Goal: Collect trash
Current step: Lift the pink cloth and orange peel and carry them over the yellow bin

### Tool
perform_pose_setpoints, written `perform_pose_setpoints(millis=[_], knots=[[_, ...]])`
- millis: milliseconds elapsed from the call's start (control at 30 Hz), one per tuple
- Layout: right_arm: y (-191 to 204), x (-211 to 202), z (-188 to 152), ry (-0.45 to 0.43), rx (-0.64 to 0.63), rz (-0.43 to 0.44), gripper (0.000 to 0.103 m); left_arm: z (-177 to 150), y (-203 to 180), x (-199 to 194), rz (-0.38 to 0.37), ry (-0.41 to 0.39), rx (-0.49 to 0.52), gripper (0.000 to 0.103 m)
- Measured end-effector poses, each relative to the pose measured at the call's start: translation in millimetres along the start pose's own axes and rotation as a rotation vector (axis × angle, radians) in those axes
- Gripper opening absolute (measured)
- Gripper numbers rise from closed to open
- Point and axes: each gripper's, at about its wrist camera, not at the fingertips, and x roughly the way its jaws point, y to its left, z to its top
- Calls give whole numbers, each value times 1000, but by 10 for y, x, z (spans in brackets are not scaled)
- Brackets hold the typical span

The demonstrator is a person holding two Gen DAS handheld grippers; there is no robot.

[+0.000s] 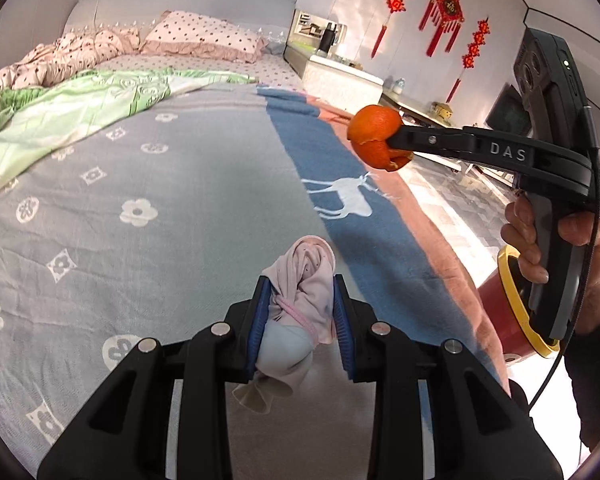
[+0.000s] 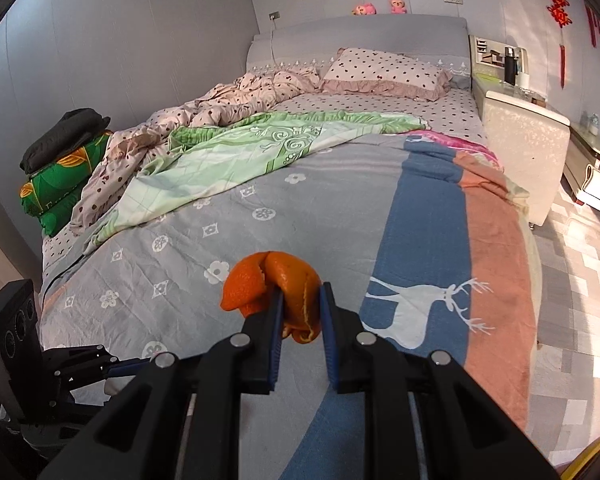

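Observation:
My left gripper (image 1: pixel 300 292) is shut on a crumpled pink face mask (image 1: pixel 304 276) with a pink ear loop, held above the grey bedspread (image 1: pixel 160 200). My right gripper (image 2: pixel 300 296) is shut on a piece of orange peel (image 2: pixel 276 280), held above the bed. In the left wrist view the right gripper (image 1: pixel 392 144) shows at right with the orange peel (image 1: pixel 374 136) between its fingertips. A red bin with a yellow rim (image 1: pixel 508 304) stands below the right hand, beside the bed. The left gripper's body shows at the lower left of the right wrist view, its tips hidden.
The bed carries a green quilt (image 2: pixel 260 140), a dotted pink duvet (image 2: pixel 220 100) and a pillow (image 2: pixel 384 70). A white bedside cabinet (image 2: pixel 520 148) stands at the right. Folded bedding (image 2: pixel 60 176) is stacked at the bed's left. Tiled floor (image 2: pixel 572 280) runs along the right.

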Motion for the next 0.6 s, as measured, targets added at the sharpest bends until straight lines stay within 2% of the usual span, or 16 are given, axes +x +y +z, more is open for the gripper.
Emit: perform_pose_setpoints(millis=[367, 600], knots=[[-240, -1132, -26, -155, 79, -92, 17, 261, -688, -442, -16, -84, 86, 29], [-557, -1882, -175, -234, 136, -178, 17, 447, -1282, -556, -63, -118, 140, 29]])
